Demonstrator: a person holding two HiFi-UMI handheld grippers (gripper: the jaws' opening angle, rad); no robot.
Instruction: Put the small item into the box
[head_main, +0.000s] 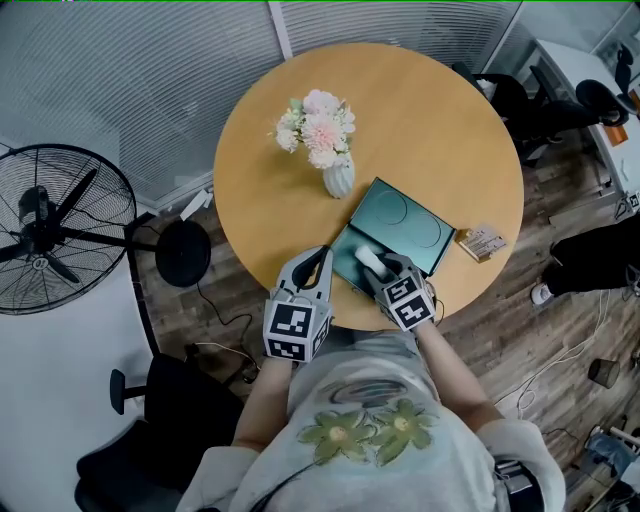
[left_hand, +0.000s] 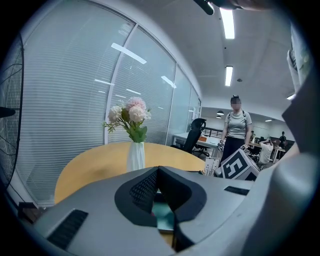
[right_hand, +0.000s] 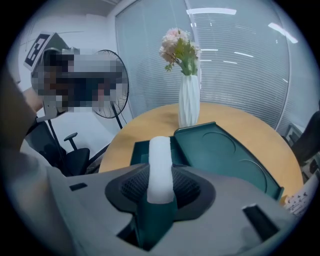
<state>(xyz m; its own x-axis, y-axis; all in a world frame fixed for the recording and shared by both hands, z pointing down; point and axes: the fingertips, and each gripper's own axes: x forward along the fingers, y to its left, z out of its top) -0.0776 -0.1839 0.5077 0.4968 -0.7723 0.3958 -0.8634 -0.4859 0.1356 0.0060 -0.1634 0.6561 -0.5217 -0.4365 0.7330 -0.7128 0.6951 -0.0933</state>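
A dark green box (head_main: 343, 250) lies open at the near edge of the round table, its lid (head_main: 405, 215) folded back to the far right. My right gripper (head_main: 372, 268) is shut on a small white cylinder (head_main: 368, 258) and holds it over the box's base. In the right gripper view the cylinder (right_hand: 160, 165) sticks out forward between the pads, above the base's rim (right_hand: 135, 152), with the lid (right_hand: 225, 155) beside it. My left gripper (head_main: 322, 255) is shut beside the box's left corner. Its tips (left_hand: 158, 172) meet with nothing seen between them.
A white vase of pink flowers (head_main: 338, 178) stands just behind the box. A small printed pack (head_main: 482, 242) lies at the table's right edge. A floor fan (head_main: 50, 230) stands left of the table, chairs and desks to the right. A person (left_hand: 235, 130) stands in the background.
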